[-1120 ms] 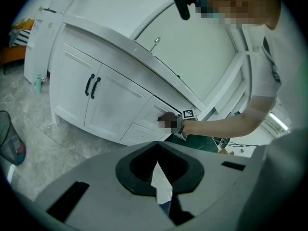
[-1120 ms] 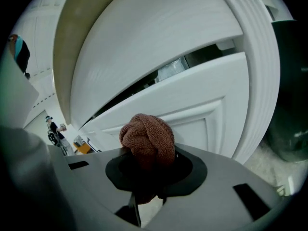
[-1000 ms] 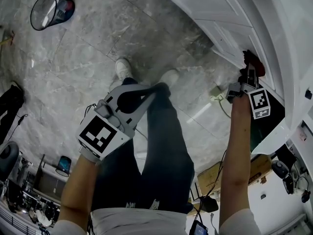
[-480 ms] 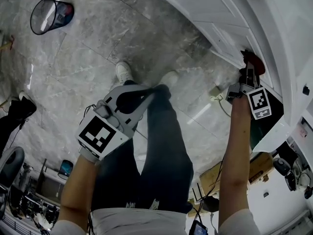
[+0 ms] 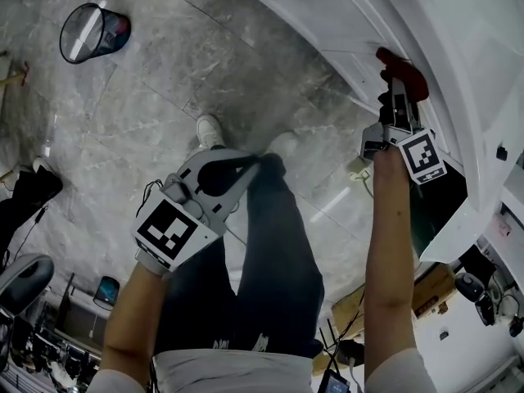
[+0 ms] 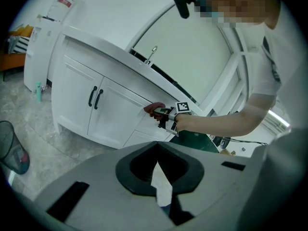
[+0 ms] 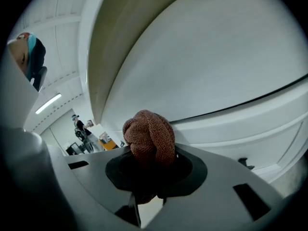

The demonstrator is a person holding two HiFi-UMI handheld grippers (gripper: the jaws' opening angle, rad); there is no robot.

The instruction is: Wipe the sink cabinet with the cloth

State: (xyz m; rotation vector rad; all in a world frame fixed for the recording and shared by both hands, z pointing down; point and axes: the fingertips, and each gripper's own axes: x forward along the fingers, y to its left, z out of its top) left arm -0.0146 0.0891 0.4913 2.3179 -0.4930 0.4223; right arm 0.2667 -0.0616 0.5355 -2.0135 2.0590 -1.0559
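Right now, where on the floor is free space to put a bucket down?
The marble floor is bare between the wastebasket, the person's shoes and the cabinet front. It is crowded at the lower left with equipment, and where the right gripper holds the cloth by the cabinet.

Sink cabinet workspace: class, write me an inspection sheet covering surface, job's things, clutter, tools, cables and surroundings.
Surface: white sink cabinet, black door handles.
Job's things: reddish cloth, bunched, at the cabinet's front.
Clutter: wire bin on floor; teal bottle beside cabinet.
Tools: right tool shut on cloth; left tool shut, empty, away from cabinet.
Cables: pale plug and cord on floor.
Surroundings: grey marble floor; faucet above cabinet.
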